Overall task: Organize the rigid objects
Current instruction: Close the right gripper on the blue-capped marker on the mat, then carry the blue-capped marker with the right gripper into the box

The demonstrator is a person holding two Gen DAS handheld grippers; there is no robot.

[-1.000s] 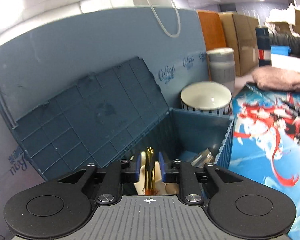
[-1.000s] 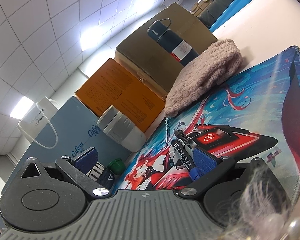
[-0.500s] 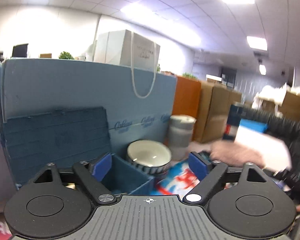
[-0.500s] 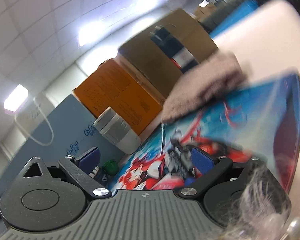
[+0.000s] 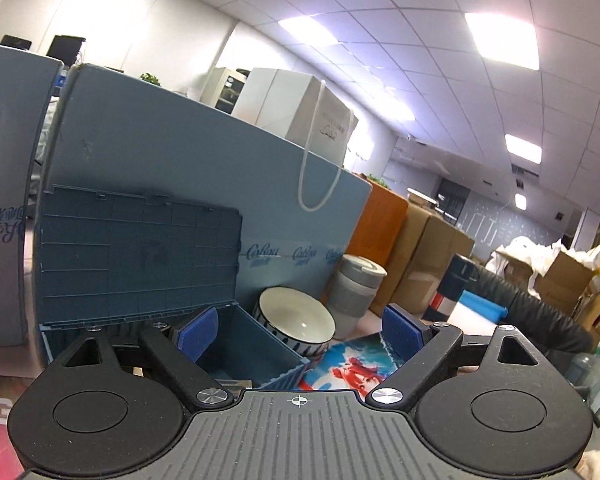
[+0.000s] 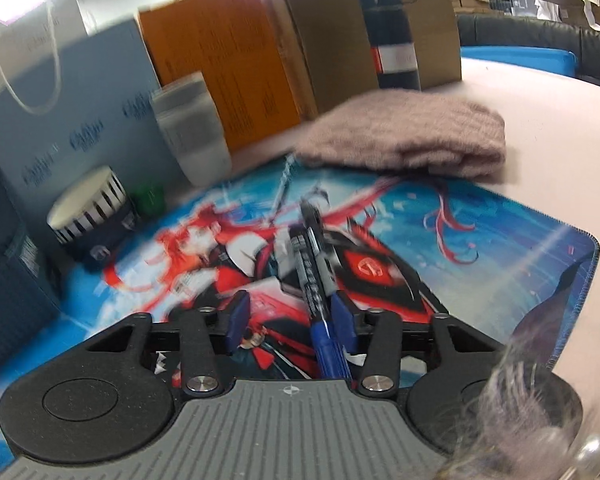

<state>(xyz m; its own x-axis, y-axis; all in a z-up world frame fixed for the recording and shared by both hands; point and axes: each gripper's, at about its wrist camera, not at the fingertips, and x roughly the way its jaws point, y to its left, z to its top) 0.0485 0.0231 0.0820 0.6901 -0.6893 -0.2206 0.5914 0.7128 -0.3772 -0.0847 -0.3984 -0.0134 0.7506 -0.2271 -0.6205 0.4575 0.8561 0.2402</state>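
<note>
Left wrist view: blue storage box sat at left with its ribbed lid propped upright against a blue board; left gripper hung over the box's near side, jaws spread wide with nothing between them, having opened within the last second. Just right of the box stood a striped bowl, then a grey lidded cup, and farther right orange and brown cartons and a dark flask at the back. Printed mat covered the counter in front of the bowl. Right wrist view, blurred: box at far left, bowl beside it, a small green item behind the bowl, cup farther back. Near centre the right gripper had just been closing around a blue-capped pen that lay on the mat pointing away; the pen sat against the right pad while the left pad stood clear of it, so not clamped. Far right of centre a folded pink knit cloth lay at the mat's far edge, flask behind it.
</note>
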